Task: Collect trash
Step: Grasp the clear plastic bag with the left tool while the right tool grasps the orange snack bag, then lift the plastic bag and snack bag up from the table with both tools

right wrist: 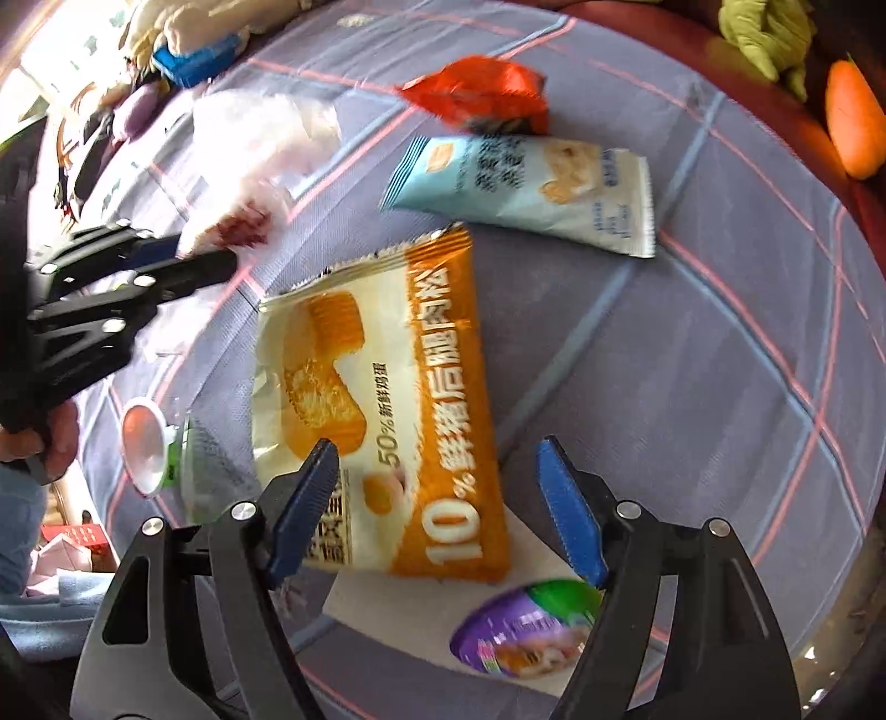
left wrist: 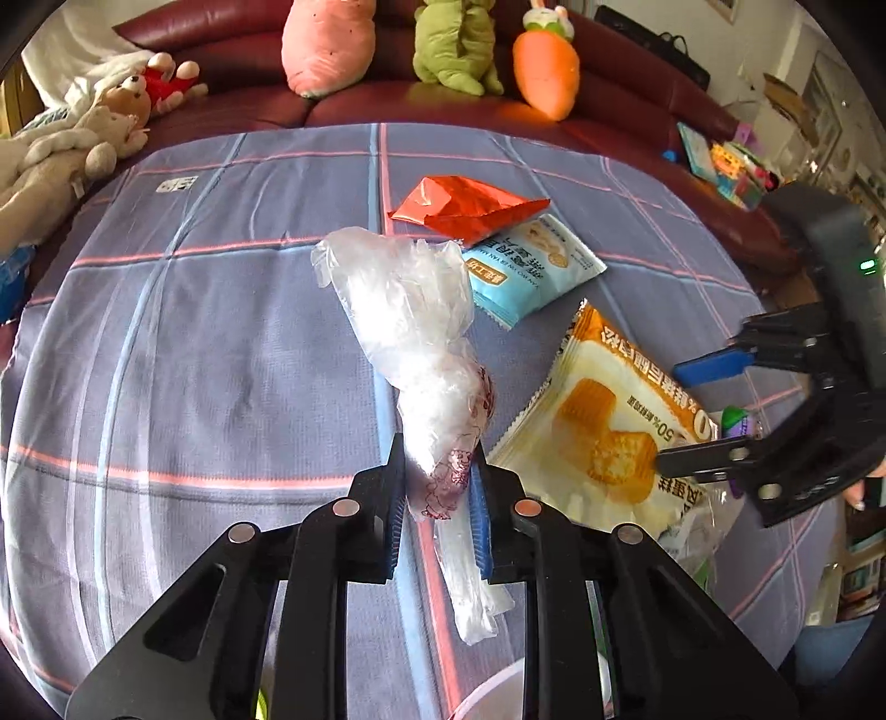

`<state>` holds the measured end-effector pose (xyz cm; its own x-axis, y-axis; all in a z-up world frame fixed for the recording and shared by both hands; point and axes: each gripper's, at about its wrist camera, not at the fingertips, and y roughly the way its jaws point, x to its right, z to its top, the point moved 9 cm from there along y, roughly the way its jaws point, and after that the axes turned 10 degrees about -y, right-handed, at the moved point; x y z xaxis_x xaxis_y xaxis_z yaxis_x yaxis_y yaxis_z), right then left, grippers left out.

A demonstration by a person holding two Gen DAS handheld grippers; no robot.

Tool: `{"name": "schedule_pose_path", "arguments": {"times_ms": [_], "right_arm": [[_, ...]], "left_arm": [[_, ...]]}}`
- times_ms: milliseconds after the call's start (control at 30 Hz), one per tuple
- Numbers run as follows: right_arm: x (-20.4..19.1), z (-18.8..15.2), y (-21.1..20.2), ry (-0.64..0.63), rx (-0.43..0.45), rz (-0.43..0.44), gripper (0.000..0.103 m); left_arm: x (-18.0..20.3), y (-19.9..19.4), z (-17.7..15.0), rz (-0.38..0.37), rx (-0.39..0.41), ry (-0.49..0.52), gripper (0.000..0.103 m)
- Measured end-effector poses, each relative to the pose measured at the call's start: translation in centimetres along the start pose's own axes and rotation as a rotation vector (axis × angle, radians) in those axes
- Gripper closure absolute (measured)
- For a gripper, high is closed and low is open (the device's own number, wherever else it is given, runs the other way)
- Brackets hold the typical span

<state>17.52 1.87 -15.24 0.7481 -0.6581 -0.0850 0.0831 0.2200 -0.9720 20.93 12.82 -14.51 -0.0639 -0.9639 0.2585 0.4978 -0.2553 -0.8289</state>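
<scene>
My left gripper (left wrist: pixel 440 493) is shut on the twisted lower part of a clear plastic bag (left wrist: pixel 404 299) with a red print, which stands up from the plaid tablecloth (left wrist: pixel 194 343). In the right wrist view the left gripper (right wrist: pixel 205 249) shows at the left, still on that bag (right wrist: pixel 249 138). My right gripper (right wrist: pixel 437 459) hangs open above the near end of an orange and white snack wrapper (right wrist: pixel 387 387), pointing steeply down. The same right gripper (left wrist: pixel 673 415) and wrapper (left wrist: pixel 603 410) show at the right of the left wrist view. A red wrapper (left wrist: pixel 470 207) and a light blue wrapper (left wrist: pixel 531 271) lie farther back.
A purple round lid (right wrist: pixel 526 637) rests on white paper (right wrist: pixel 387 603) near the right gripper. A clear cup with a white lid (right wrist: pixel 147 443) lies at the left. Plush toys (left wrist: pixel 326 44) line the dark red sofa (left wrist: pixel 232 105) behind the table.
</scene>
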Motion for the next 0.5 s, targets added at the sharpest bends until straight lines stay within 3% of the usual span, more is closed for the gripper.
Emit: {"name": "schedule_pose_path", "arguments": {"times_ms": [67,100,133,233,333,500], "right_arm": [[-0.6,0.3,0.8,0.005,-0.009,0.011,0.033],[-0.9,0.4,1.0,0.005,-0.008,0.020,0.038],[-1.4,0.7,0.9,-0.009,0.007,0.015,0.062],[-2.1,0.9,0.4,0.002,0.010,0.064,0.084],[-2.3,1.3,-0.9,-0.012,0.039,0.046,0.092],[-1.7,0.7,-3.7,0.006,0.096,-0.024,0.096]], "left_arm": [[-0.1,-0.1,-0.3,-0.003,-0.006,-0.003,0.082],[-0.2,-0.1,-0.4,0.000,-0.008,-0.003,0.082],[-0.3,-0.1,-0.5,0.004,-0.009,-0.003,0.082],[-0.4,-0.3,-0.5,0.003,-0.006,-0.019,0.082],[0.0,-1.1,-0.5,0.004,0.011,-0.017,0.082],[1.8,-2.5,-0.3,-0.002,0.038,0.005,0.082]]}}
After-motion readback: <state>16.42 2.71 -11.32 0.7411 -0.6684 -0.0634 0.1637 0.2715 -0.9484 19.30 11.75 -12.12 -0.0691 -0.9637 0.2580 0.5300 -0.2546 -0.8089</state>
